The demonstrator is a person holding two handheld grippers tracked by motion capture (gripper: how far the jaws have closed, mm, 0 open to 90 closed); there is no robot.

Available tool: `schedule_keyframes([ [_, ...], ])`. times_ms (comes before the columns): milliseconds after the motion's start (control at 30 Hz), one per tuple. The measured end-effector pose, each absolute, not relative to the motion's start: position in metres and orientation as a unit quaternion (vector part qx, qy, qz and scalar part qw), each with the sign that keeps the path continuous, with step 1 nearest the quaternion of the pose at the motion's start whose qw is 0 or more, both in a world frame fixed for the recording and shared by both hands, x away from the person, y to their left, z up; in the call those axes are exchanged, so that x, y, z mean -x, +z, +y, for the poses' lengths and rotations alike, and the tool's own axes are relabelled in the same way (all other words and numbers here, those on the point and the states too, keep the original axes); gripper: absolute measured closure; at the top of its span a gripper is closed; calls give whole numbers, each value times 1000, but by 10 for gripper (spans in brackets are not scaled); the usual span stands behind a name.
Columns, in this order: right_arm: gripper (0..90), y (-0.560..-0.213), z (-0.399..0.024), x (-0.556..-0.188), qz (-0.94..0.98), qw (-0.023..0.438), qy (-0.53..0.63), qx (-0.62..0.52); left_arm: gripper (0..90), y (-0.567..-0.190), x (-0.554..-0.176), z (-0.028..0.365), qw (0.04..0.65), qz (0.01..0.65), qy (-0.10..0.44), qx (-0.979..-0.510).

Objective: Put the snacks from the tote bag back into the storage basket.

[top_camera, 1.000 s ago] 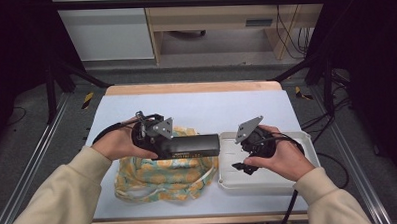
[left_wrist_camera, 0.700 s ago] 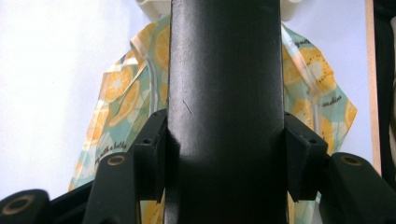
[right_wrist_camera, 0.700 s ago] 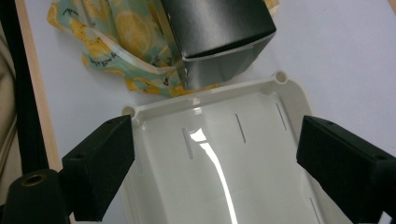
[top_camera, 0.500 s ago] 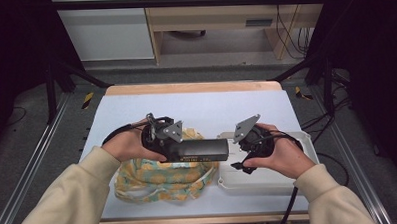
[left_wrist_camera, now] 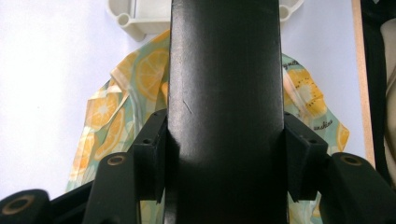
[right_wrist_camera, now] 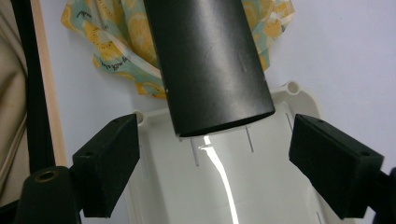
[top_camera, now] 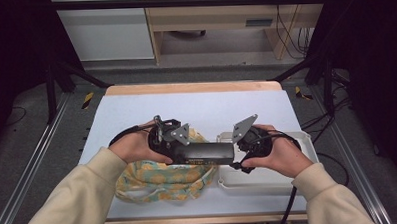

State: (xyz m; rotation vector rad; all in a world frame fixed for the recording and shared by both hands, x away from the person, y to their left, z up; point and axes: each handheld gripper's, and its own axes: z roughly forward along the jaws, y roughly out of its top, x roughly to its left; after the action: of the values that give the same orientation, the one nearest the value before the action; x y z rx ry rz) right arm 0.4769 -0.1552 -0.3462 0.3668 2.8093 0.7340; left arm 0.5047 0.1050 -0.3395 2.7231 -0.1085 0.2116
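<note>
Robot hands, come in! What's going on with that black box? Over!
Left gripper clamped on black box. Right gripper open, jaws just closing in, box end between them, untouched. Box above white tray and lemon-print bag. Nothing blocking.

You have a long black case (top_camera: 203, 153), a smooth matte bar with rounded long edges and a flat-cut end, lying level above the table and running left to right in the high view. Your left gripper (top_camera: 173, 143) clamps one end of it, the pads pressed flat against both long sides, as its own view (left_wrist_camera: 226, 112) makes clear. The free end (right_wrist_camera: 210, 70) reaches over the near-left corner of the white tray (top_camera: 259, 177), in front of your right gripper (top_camera: 236, 149), whose jaws stand apart on either side of it without touching and have just been closing.
</note>
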Motion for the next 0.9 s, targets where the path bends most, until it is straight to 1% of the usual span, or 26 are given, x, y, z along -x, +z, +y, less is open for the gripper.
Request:
schedule_keyframes([
  [233,174,-349,-150,-477,956,101,249,-120,428,-341,-503,100,203,-45,76,-975],
  [400,195,-351,-147,-478,958,96,245,-118,428,-342,-502,97,204,-48,75,-975],
  [600,253,-356,-144,-483,961,86,235,-117,428,-344,-502,93,207,-51,74,-974],
  [767,281,-359,-141,-485,964,80,230,-110,428,-345,-502,92,208,-53,72,-974],
  [900,327,-361,-137,-484,965,76,228,-103,428,-345,-501,91,211,-54,72,-973],
])
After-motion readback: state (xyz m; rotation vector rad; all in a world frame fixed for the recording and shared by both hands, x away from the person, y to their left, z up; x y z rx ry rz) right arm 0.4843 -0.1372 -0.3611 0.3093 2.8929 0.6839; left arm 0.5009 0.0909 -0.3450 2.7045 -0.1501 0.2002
